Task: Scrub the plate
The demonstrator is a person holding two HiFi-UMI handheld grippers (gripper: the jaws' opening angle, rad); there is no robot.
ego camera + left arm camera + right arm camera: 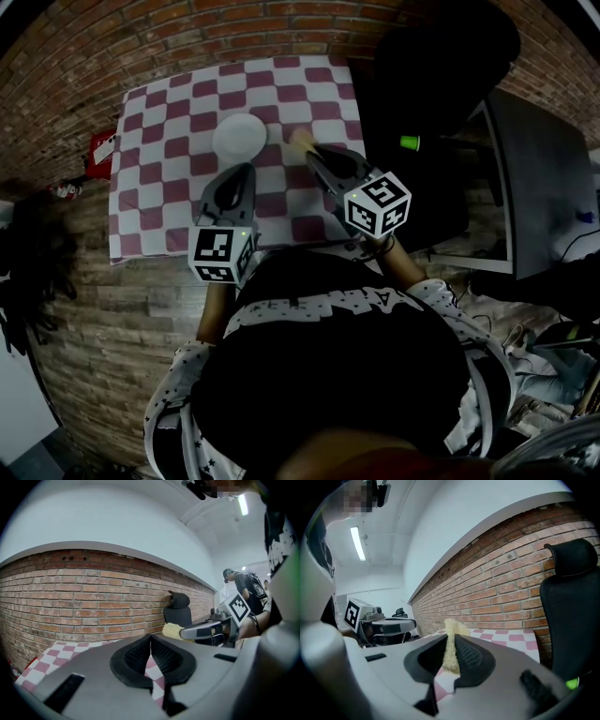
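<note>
Head view: the counter (150, 225) wears a pink-and-white checked cloth (178, 122), and the white plate (239, 138) lies flat in its far half, about midway between the left and right edges. My left gripper (244, 172) points at the plate's near rim and stops just short of it. My right gripper (308, 156) angles in from the right, with a yellow sponge (300, 140) at its tip just beside the plate's right rim. I cannot tell from here whether sponge and plate touch. A black office chair (441, 56) stands off the counter's right edge.

Left gripper view: the left gripper (151, 639) has its fingers (166, 657) drawn together at the tips, with nothing between them. Only a thin sliver of checked cloth shows through the slit lower down. The right gripper (185, 631) crosses on the right with the sponge (171, 630) at its tip, and the chair (178, 609) and a brick wall (93, 597) stand behind. The plate does not show here.

Right gripper view: the right gripper (451, 638) has its fingers (471, 656) clamped on the sponge (452, 626) — its frayed top sticks out above the pads. The cloth (506, 637) lies beyond, the left gripper (391, 626) hangs at the left, and the chair (569, 611) fills the right.
</note>
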